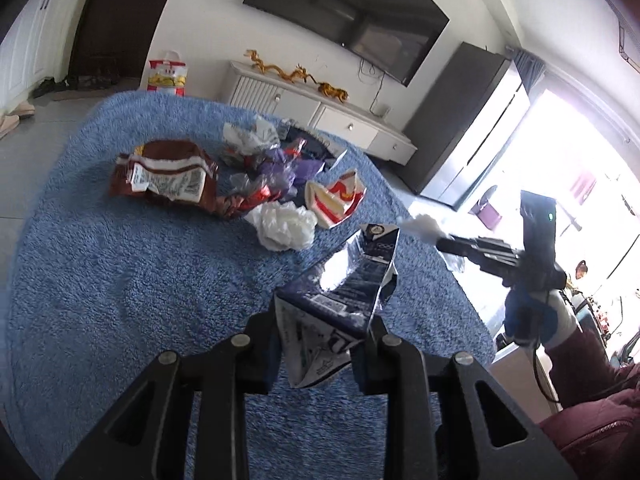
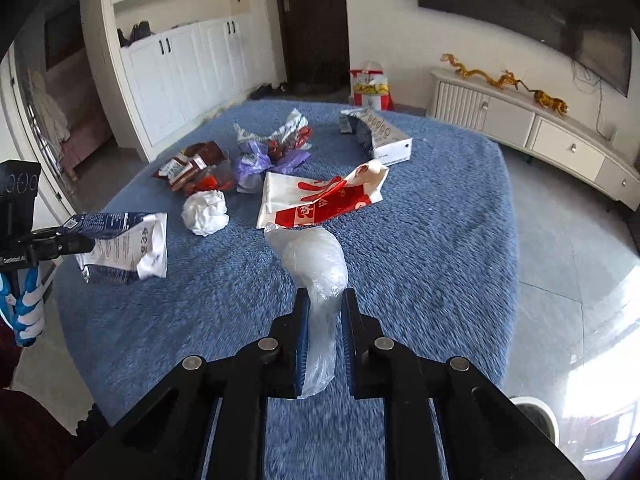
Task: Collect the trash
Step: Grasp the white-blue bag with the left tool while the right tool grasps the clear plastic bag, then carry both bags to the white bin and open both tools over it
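Observation:
My left gripper (image 1: 320,320) is shut on a crumpled dark blue and white carton (image 1: 352,276), held above the blue fuzzy tabletop (image 1: 120,280). The right wrist view shows that gripper (image 2: 86,244) at the left, the carton (image 2: 128,248) sticking out sideways. My right gripper (image 2: 326,298) is shut on a clear plastic bag (image 2: 316,264) and appears in the left wrist view (image 1: 444,245) past the table's right edge. On the table lie a brown snack bag (image 1: 168,176), purple wrappers (image 1: 280,164), a white paper wad (image 1: 286,224) and a red-and-white paper bag (image 2: 324,200).
A torn blue-and-white box (image 2: 380,136) lies at the table's far side. A white TV cabinet (image 2: 540,128) runs along the wall under a TV (image 1: 348,16). A red-and-yellow bag (image 2: 370,86) stands on the floor. A white round container (image 2: 536,416) sits at floor level, lower right.

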A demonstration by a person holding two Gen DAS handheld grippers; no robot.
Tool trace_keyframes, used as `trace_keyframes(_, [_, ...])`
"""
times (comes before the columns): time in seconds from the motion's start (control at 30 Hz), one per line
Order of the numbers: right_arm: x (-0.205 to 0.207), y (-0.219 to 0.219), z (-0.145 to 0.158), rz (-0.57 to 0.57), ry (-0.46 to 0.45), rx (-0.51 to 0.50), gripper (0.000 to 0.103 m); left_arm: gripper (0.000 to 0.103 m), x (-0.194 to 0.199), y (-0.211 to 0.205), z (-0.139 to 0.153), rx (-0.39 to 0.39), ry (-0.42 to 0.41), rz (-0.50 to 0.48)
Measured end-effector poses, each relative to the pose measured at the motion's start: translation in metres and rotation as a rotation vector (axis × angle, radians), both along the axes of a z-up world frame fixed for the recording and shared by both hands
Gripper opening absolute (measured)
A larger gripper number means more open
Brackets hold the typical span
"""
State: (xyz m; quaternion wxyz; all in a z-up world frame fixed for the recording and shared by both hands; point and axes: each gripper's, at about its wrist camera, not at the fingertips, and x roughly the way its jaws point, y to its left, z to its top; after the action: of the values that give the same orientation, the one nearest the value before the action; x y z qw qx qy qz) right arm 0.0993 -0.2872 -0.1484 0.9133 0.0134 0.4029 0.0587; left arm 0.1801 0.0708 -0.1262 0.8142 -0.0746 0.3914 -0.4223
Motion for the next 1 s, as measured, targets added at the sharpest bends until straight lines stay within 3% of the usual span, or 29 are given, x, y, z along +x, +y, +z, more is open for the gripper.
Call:
trace_keyframes(0.23, [-0.042, -0.034, 0.012, -0.087, -0.065, 0.025, 0.015, 0.026, -0.014, -0.027, 0.028, 0.010, -0.056, -0.026])
trace_keyframes(0.57, [-0.117, -0.120, 0.008, -0.324, -0.123, 0.067, 0.015, 0.026, -0.030, -0.148, 0.052, 0.054, -0.102, -0.229])
trace_keyframes(0.8, [-0.165, -0.187, -0.029, -0.517, -0.095, 0.077, 0.015, 0.026, -0.050, -0.257, 0.055, 0.136, -0.126, -0.381])
trace_keyframes(1.0, [-0.197, -0.231, -0.082, -0.646, -0.039, 0.138, 0.015, 0.026, -0.069, -0.353, 0.037, 0.245, -0.120, -0.496])
